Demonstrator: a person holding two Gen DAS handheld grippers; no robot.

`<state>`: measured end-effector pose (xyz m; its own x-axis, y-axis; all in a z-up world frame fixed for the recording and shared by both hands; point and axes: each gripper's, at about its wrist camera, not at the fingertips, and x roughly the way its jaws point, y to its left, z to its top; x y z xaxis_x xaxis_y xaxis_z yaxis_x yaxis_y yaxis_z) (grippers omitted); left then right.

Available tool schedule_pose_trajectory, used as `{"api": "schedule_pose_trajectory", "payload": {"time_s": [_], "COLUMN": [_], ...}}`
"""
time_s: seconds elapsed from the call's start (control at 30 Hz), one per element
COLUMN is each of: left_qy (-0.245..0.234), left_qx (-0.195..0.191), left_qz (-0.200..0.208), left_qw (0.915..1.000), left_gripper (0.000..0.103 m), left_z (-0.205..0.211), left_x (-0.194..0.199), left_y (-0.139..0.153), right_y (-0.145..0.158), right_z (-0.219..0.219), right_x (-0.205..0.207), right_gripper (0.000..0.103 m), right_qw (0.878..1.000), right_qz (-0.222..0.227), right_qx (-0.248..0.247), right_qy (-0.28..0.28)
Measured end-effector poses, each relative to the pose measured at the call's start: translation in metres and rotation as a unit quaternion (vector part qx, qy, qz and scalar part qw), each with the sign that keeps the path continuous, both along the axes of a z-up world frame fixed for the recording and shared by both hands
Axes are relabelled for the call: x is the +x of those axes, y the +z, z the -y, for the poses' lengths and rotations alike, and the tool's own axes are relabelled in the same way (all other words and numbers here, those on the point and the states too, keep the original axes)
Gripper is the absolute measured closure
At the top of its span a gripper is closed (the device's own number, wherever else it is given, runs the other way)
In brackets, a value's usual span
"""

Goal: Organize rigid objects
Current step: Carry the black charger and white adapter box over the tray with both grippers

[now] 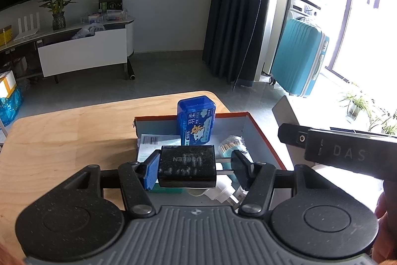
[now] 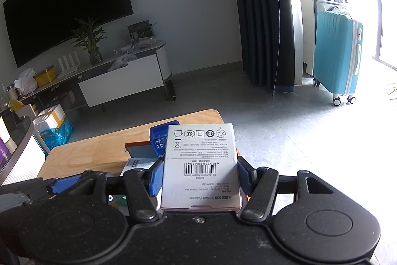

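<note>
Landmark: the open orange-rimmed cardboard box (image 1: pixel 263 138) on the wooden table (image 1: pixel 62 140); every place below is told against it
Left gripper (image 1: pixel 196 167): clamped on a black UGREEN charger (image 1: pixel 186 165); blue pad on one side, the prongs toward the other finger; held above the near part of the box
Right gripper (image 2: pixel 200 178): closed on a white power adapter carton (image 2: pixel 201 165), barcode side up; blue pads press both long edges; held above the box, hiding most of it in the right wrist view
Blue plastic case (image 1: pixel 196 119): upright against the far wall of the box, cartoon label facing the camera
Cotton swab tub (image 1: pixel 232 144): lying inside the box, near its right wall
White plug (image 1: pixel 223 190): on the box floor, under the black charger
Barcoded white packet (image 1: pixel 158 145): flat in the left half of the box
Hand (image 1: pixel 387 222): edge of it at the right of the left wrist view, outside the box
</note>
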<state>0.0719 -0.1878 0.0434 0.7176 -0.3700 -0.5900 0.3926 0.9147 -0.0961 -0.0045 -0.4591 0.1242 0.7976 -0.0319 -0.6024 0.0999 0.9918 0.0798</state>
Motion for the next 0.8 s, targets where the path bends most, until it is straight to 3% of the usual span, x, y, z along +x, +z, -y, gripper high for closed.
{"api": "schedule_pose_trajectory", "payload": {"time_s": [0.8], "left_qy": [-0.001], "left_qx": [0.003], "left_qz": [-0.006], "left_qw": [1.0], "left_gripper": [0.042], "left_z": [0.009], "left_x": [0.02], "left_y": [-0.005], "right_y": [-0.006], "right_z": [0.002], "right_x": [0.022], "right_gripper": [0.032], "right_qw": [1.0], "right_qz": [-0.015], "right_qx": [0.001], "right_qy": [0.004]}}
